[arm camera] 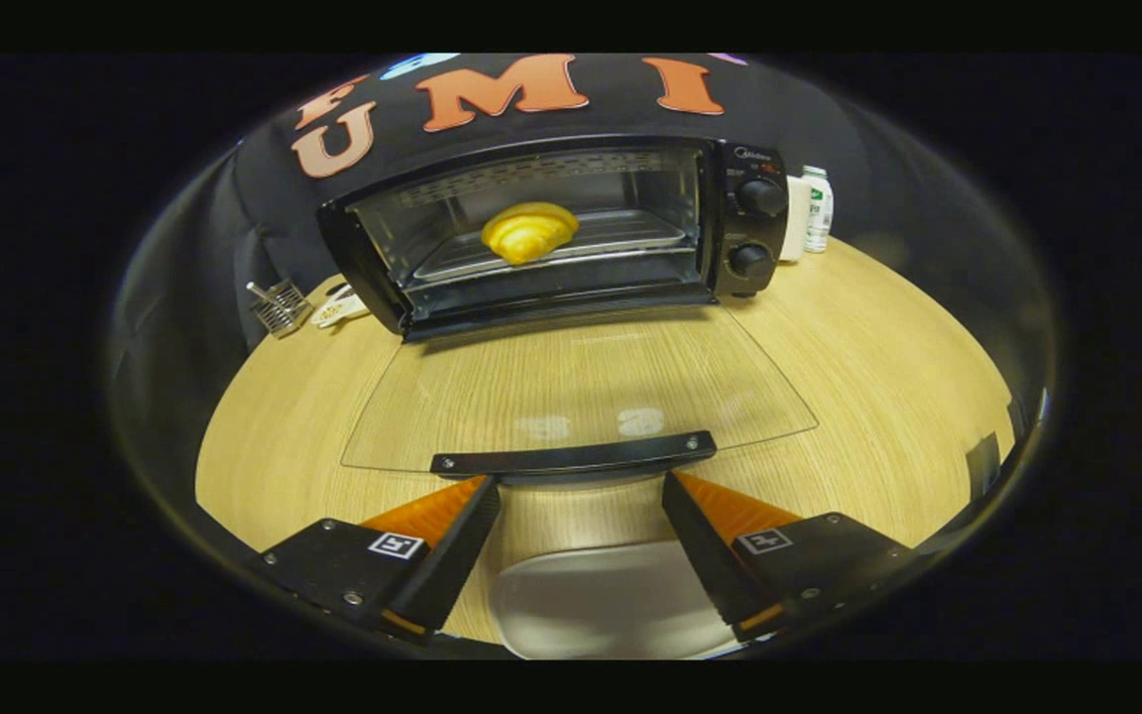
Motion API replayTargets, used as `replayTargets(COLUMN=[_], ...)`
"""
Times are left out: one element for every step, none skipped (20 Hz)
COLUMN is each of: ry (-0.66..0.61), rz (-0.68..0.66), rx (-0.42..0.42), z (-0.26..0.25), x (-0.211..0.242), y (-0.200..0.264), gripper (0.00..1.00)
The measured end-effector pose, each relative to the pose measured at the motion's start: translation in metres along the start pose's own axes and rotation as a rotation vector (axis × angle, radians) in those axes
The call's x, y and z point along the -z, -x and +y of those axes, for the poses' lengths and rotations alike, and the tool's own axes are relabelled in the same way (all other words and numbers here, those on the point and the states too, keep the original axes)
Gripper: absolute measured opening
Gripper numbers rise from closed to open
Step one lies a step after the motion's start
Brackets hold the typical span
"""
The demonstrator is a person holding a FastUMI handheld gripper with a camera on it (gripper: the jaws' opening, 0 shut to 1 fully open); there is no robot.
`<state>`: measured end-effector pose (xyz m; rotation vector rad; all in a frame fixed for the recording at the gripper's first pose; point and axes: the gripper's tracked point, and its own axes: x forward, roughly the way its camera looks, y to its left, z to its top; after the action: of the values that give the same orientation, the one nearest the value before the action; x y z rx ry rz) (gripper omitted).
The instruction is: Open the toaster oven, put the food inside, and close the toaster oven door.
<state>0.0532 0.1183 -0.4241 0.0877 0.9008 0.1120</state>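
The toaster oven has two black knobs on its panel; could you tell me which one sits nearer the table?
The lower knob, below the upper knob on the toaster oven, is nearer the table. The tool is open by the door handle.

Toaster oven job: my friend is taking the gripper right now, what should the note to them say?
Gripper: open, holding nothing, its fingers just short of the door handle.
Toaster oven: its glass door is folded all the way down over the wooden table.
Food: a yellow pastry, already lying on the rack inside.
Plate: below the fingers, nothing on it.
Done: oven opened, food put in.
Left: lift the door by its handle and shut it.
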Motion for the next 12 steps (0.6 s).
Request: replayTargets(ry=[-0.007, -0.009, -0.010, -0.012, -0.015, -0.019, -0.023, -0.026, -0.030, -0.032, -0.030, -0.025], rz=[-0.010, -0.018, -0.022, -0.031, -0.040, -0.057, -0.076, -0.095, -0.115, -0.131, -0.150, -0.172], rx=[-0.005, -0.005, -0.004, -0.002, -0.003, -0.003, -0.005, -0.007, -0.008, -0.010, -0.011, -0.010], z=[0.000, 0.000, 0.001, 0.002, 0.002, 0.001, 0.002, 0.003, 0.003, 0.003, 0.003, 0.002], x=[-0.003, -0.006, -0.008, -0.013, -0.018, -0.024, -0.032, -0.040, -0.050, -0.059, -0.070, -0.082], y=[0.002, 0.005, 0.008, 0.011, 0.016, 0.021, 0.027, 0.032, 0.036, 0.040, 0.044, 0.047], gripper=[0.99, 0.99, 0.99, 0.99, 0.99, 0.99, 0.99, 0.99, 0.99, 0.99, 0.99, 0.99])
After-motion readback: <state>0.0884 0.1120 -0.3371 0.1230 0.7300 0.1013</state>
